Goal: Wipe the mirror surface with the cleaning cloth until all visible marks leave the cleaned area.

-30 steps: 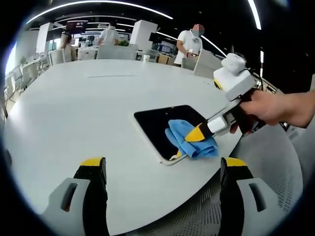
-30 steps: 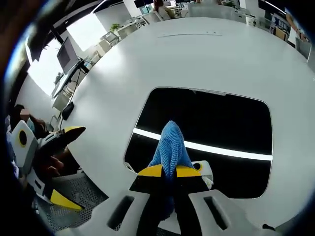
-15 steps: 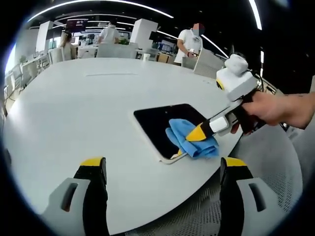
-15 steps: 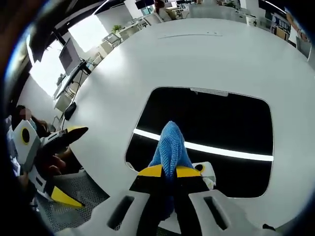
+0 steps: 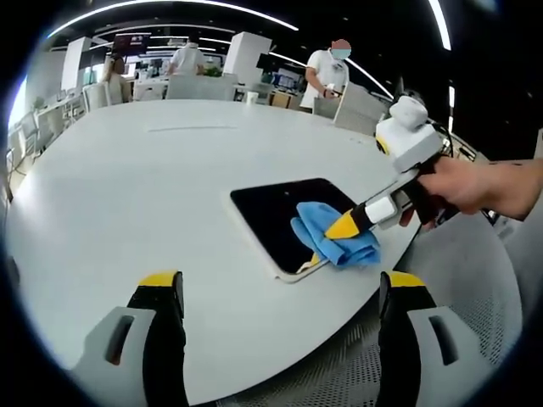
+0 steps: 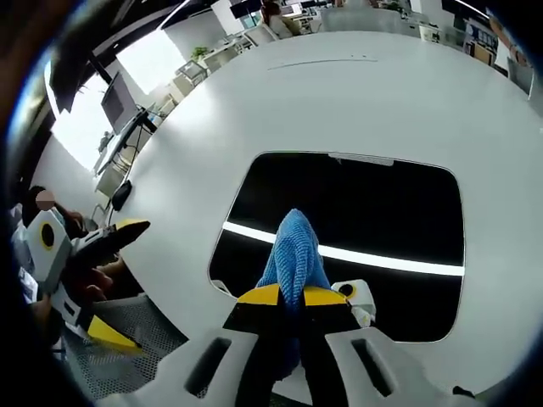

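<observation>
While the left claw (image 5: pixel 282 292) hovers spread wide above the white tabletop (image 5: pixel 127 186) in the left gripper view, the right claw (image 5: pixel 344 227) pinches the blue cleaning cloth (image 5: pixel 333 237) against the dark mirror (image 5: pixel 271 216). From the right gripper view, the cloth (image 6: pixel 293 250) sits clamped between pressed-together jaws, resting on the mirror (image 6: pixel 356 212) near its closer edge.

Mirror (image 5: pixel 284 219) (image 6: pixel 356 212): flat rectangular panel with rounded corners and a thin pale rim, lying face up; surface dark, crossed by one bright reflected strip, directly ahead of the right gripper (image 6: pixel 291 296).

Cleaning cloth (image 5: pixel 335 236) (image 6: pixel 293 254): blue textured fabric, bunched, pinched between the right gripper's closed jaws, resting on the mirror's near corner.
</observation>
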A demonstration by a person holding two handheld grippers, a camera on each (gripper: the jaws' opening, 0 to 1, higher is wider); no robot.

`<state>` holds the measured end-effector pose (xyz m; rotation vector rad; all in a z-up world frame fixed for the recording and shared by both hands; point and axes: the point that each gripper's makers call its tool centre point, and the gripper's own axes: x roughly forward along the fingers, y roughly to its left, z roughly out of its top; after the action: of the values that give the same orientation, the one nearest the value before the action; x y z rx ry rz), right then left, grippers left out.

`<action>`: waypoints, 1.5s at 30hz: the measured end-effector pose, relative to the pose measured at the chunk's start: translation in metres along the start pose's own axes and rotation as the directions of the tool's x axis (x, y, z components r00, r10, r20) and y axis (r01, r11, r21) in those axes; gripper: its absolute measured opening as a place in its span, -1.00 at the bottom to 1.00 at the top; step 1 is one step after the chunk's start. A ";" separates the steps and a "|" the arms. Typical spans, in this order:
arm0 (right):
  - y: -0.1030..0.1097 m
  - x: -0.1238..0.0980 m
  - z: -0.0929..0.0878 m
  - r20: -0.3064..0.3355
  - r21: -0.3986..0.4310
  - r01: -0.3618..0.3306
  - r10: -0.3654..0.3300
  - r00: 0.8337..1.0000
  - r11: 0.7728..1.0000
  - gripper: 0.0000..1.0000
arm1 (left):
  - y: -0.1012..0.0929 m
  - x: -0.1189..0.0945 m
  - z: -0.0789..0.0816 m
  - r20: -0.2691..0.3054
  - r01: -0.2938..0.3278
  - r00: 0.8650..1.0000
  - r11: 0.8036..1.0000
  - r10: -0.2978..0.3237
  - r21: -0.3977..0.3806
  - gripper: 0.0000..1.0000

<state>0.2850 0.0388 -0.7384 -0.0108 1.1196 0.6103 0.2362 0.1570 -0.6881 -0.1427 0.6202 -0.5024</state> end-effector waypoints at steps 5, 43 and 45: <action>-0.006 -0.003 -0.001 0.000 0.016 0.001 -0.001 1.000 1.000 -0.96 | 0.001 0.000 0.000 0.003 -0.002 1.000 1.000 0.002 -0.004 0.88; -0.028 -0.011 -0.003 -0.005 0.090 0.011 -0.011 1.000 0.996 -0.96 | 0.003 0.000 0.003 0.016 -0.017 1.000 1.000 0.018 -0.008 0.88; -0.028 -0.011 -0.003 -0.006 0.093 0.012 -0.012 1.000 0.996 -0.96 | 0.003 0.000 0.003 0.016 -0.017 1.000 1.000 0.017 -0.009 0.88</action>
<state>0.2924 0.0091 -0.7384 0.0609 1.1514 0.5473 0.2396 0.1598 -0.6865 -0.1494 0.6080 -0.4815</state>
